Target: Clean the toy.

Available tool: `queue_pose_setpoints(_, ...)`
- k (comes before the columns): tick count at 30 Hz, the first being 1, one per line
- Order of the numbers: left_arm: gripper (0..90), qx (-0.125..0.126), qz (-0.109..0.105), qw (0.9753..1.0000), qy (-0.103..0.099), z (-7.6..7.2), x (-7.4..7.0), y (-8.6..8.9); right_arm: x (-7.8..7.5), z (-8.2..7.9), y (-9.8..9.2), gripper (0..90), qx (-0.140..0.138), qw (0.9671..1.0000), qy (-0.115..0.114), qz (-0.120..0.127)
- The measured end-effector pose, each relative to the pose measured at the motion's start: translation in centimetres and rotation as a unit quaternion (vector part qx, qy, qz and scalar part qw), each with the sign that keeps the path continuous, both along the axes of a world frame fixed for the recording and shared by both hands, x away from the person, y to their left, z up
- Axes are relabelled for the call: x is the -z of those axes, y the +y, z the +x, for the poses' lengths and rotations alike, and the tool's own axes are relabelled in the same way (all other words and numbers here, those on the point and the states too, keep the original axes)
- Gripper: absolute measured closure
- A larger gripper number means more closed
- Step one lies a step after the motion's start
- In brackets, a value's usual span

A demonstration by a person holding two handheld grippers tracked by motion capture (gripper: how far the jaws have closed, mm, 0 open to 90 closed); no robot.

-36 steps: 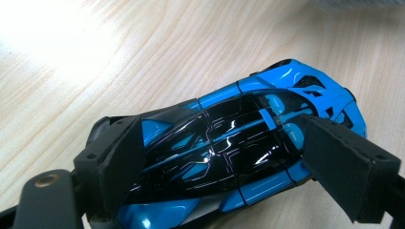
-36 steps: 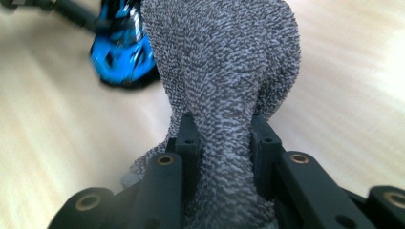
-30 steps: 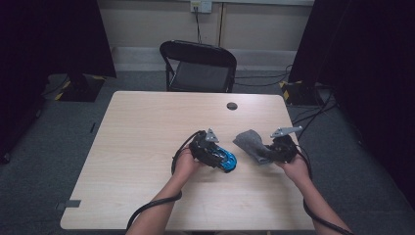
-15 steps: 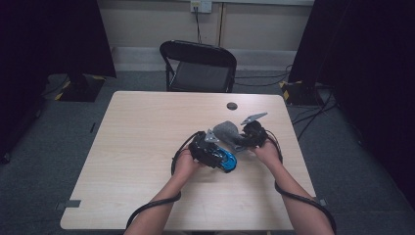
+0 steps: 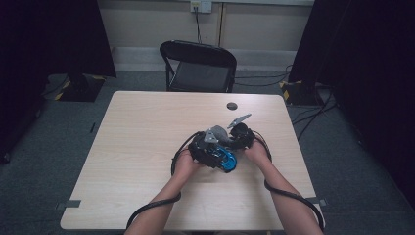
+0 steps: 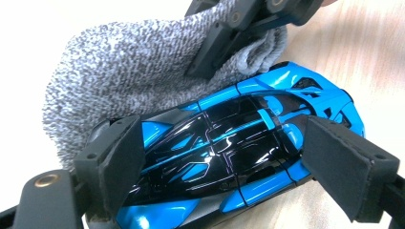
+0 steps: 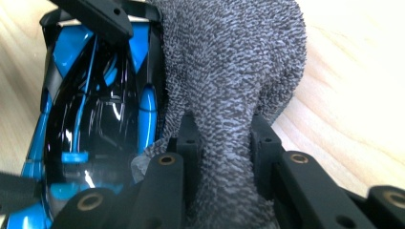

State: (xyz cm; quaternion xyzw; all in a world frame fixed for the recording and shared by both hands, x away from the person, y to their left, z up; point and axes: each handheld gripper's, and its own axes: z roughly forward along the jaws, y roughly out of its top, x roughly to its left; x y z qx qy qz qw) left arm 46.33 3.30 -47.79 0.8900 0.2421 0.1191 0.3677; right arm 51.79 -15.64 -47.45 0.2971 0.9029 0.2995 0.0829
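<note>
A blue and black toy car (image 5: 226, 160) sits near the middle of the wooden table (image 5: 147, 122). My left gripper (image 5: 209, 149) is shut on it, with one pad at each end of the car (image 6: 229, 148). My right gripper (image 5: 236, 137) is shut on a grey knitted cloth (image 5: 216, 133) and holds it against the car's side. In the right gripper view the cloth (image 7: 229, 71) bunches between the jaws of my right gripper (image 7: 223, 133) and lies against the car (image 7: 95, 109). In the left gripper view the cloth (image 6: 119, 76) drapes over the car's far side behind my left gripper (image 6: 231, 160).
A black folding chair (image 5: 198, 66) stands behind the table's far edge. A small dark round disc (image 5: 232, 105) lies on the table near that edge. Cables run over the floor at the right, and dark curtains hang on both sides.
My right gripper has carried the grey cloth leftwards from the table's right part until it rests against the car. The left gripper and the car have stayed put.
</note>
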Motion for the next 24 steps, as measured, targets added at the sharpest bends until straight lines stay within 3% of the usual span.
queue_pose_setpoints(24,15.6,0.002,0.001,1.0000,0.003,0.0,-0.1,-0.1,0.0,-1.8,-4.2,71.4,-0.027,0.9996,0.004,0.010)
